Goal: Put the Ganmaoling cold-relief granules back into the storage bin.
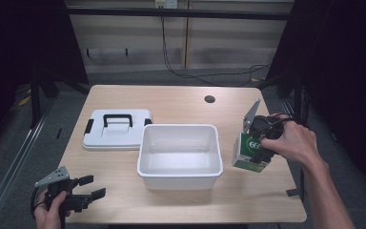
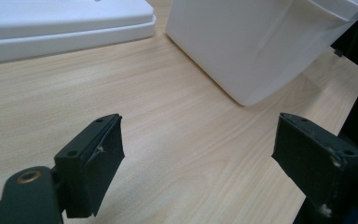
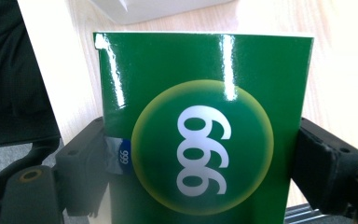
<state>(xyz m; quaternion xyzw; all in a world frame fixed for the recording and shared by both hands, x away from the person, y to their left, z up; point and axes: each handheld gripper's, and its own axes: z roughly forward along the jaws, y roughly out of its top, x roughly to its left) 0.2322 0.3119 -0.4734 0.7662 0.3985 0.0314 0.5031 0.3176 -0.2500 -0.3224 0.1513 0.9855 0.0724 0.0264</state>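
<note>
A glossy green box (image 1: 244,156) with a white "666" in a yellow-green circle stands slightly tilted on the table, right of the white bin (image 1: 178,128). My right gripper (image 1: 259,150) is shut on it from above. In the right gripper view the box (image 3: 205,84) sits between both jaws of the right gripper (image 3: 203,154), touching each. My left gripper (image 1: 95,186) is held open near the table's front left corner. In the left gripper view the left gripper (image 2: 198,144) has bare wood between its jaws.
The bin is empty and stands mid-table; its wall (image 2: 251,42) rises ahead of the left gripper. A white lid with a black handle (image 1: 116,136) lies flat to the bin's left, with its edge (image 2: 65,28) visible. A round cable hole (image 1: 209,99) is at the table's back.
</note>
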